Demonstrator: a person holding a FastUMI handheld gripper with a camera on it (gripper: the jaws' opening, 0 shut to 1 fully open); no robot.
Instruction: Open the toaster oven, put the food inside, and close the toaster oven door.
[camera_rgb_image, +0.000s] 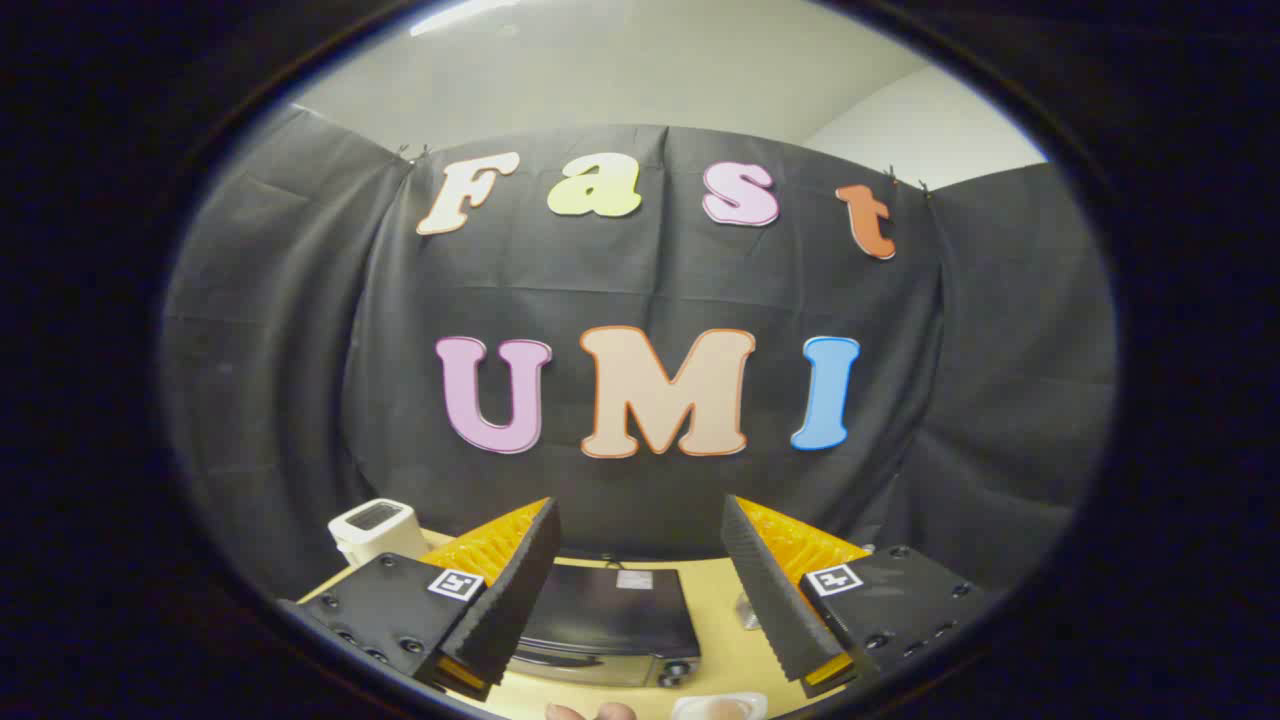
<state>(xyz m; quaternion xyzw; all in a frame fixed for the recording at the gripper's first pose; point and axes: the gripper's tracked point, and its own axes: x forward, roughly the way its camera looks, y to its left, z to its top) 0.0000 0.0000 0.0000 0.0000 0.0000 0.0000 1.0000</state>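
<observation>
A black toaster oven (612, 625) with a silver front and dark knobs sits on the wooden table, seen from above between my fingers and a little beyond them. Its door looks shut. My gripper (640, 545) is held high over the table and stands open, with nothing between its fingers. A small white container (718, 706) lies on the table in front of the oven, close to me. The tips of a person's fingers (592, 712) show just beside it.
A white boxy appliance (377, 530) stands at the table's back left, behind the left finger. A small clear object (746, 611) sits right of the oven. The wooden table (722, 640) runs up to the black cloth wall.
</observation>
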